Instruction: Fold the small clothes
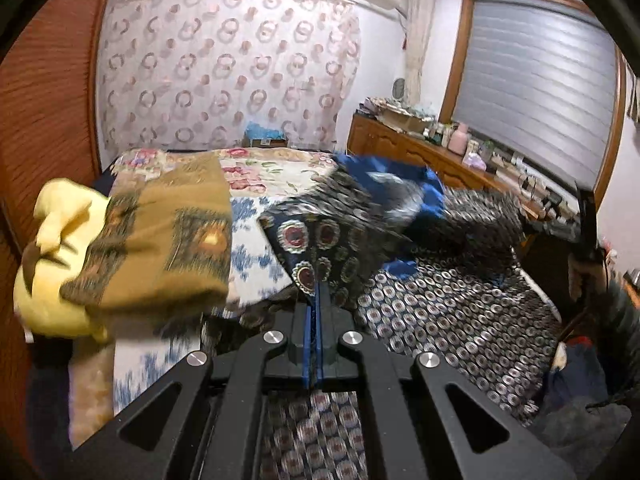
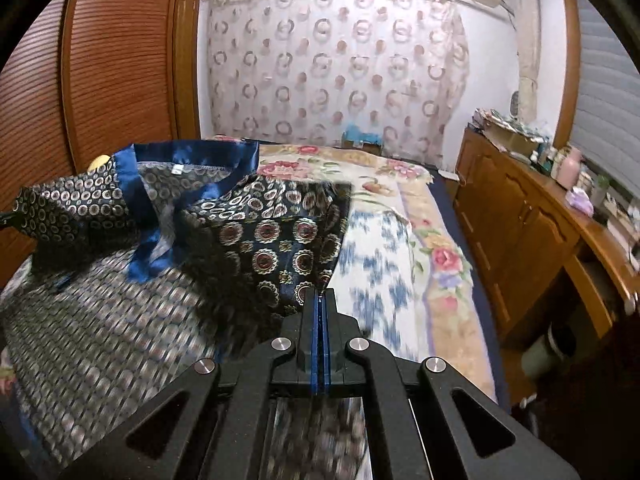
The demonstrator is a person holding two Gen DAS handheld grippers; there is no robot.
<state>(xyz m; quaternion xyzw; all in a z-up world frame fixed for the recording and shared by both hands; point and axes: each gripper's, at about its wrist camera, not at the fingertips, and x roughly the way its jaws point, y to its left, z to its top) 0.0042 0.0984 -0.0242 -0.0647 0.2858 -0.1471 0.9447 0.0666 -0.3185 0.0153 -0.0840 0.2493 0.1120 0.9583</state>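
Garment (image 1: pixel 420 280) is the dark patterned satin top with blue trim, spread on the bed (image 2: pixel 400 240), partly lifted. Left gripper (image 1: pixel 318 292) is clamped on a corner of it, fabric pinched between the closed fingers; the medallion side faces you there and the rest trails off to the right across the bed. Right gripper (image 2: pixel 321 300) is likewise closed on an edge of the same garment (image 2: pixel 248 232), with the cloth running away to its left, toward the blue collar (image 2: pixel 192 160) at the far end.

So you hold one edge between both hands, and the body of the top lies ahead and between them. Its long axis runs from your grippers out to the collar. Neither hand looks nearer the collar; I judge them about level.

Likely fold: carry the held edge forward toward the collar end. Folded ochre cloth (image 1: pixel 160 232) and a yellow item (image 1: pixel 60 240) sit just left of the left gripper, so keep clear there.
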